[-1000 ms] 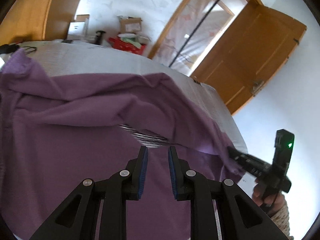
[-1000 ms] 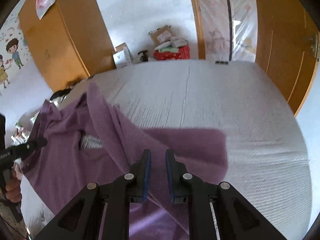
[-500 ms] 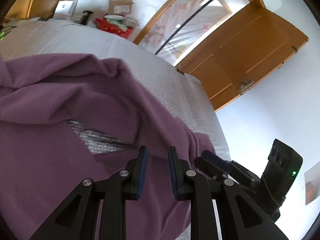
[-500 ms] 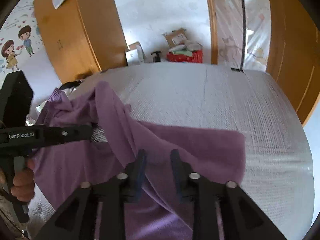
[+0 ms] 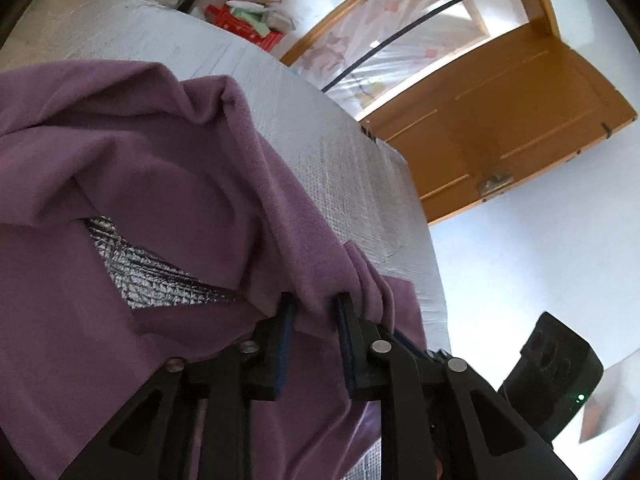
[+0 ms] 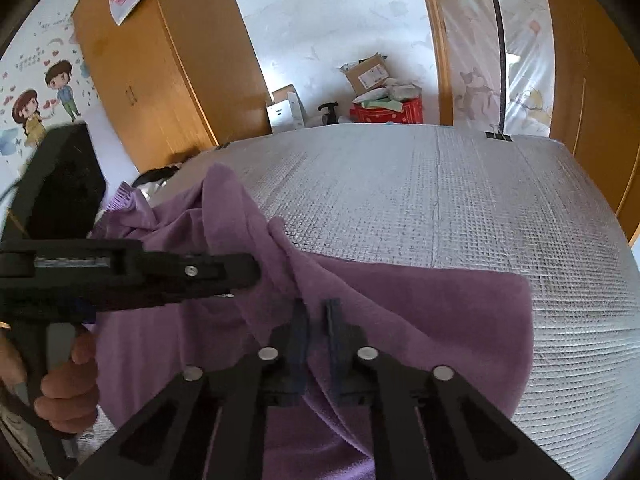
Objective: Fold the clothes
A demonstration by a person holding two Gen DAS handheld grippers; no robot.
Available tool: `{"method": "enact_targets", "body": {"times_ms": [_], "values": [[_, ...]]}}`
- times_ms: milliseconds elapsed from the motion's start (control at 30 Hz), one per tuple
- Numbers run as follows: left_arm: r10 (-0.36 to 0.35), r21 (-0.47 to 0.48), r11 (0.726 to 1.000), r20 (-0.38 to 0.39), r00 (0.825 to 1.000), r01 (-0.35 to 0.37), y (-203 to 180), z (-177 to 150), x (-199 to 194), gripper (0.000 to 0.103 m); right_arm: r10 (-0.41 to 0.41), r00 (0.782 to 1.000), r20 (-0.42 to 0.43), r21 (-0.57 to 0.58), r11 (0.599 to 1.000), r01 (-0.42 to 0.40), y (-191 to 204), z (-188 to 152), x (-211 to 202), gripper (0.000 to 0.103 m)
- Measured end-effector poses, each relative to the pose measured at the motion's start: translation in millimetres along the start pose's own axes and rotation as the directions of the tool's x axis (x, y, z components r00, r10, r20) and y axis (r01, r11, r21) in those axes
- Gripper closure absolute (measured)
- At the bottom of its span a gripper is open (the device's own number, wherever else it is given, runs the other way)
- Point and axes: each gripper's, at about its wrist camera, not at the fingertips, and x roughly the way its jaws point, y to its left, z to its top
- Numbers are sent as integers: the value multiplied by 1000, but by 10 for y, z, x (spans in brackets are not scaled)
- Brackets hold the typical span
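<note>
Purple garment (image 5: 152,184) lying rumpled over the near half of a bed covered with a grey quilted cover (image 6: 440,200), its flat part reaching toward the near right edge and a ridge of bunched cloth rising through the middle. Left gripper (image 5: 314,308): a fold of the cloth sits gathered between its fingers (image 5: 286,320), which have just been closing and now pinch it; a small opening in the garment beside it shows the cover beneath. Right gripper (image 6: 318,312): its fingers (image 6: 298,332) have just snapped together and are clenched on a fold of the same garment, just beside the left gripper's tip. A person's hand (image 6: 68,384) grips the left tool's handle at the near left edge of the bed. Beyond the far edge: a wooden wardrobe (image 6: 160,68), cardboard boxes (image 6: 366,74) and a red crate (image 6: 386,114) against the white wall.
</note>
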Motion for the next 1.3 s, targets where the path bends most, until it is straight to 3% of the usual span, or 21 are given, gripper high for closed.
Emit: {"method": "enact_targets", "body": {"times_ms": [33,133,300,467,700,900,1300], "values": [[-4,-7,1000,4,1000,4,6,1,4,92,5,1000,6,6,1000,-5,-10,-1,-29,98],[-11,-28,1000,8,1000,12,13,3,-4,98,18,999,26,34,999,-19,-51,-3,-120,98],[-44,-45,998,35,998,45,-7,-12,-114,99,30,998,56,71,997,-34,-132,-7,-259,98],[-71,-18,997,111,991,73,-67,-4,-388,101,49,994,97,115,992,-60,-215,-2,-422,98],[-71,-31,996,194,978,79,-32,40,-667,101,11,986,163,181,983,-41,-365,-2,-657,98],[-59,-40,997,245,968,70,-2,120,-742,101,-48,975,218,274,962,-13,-646,-30,-877,98],[-55,-68,995,257,965,75,138,171,-762,101,-222,962,160,441,888,131,-1226,-319,-941,98]]}}
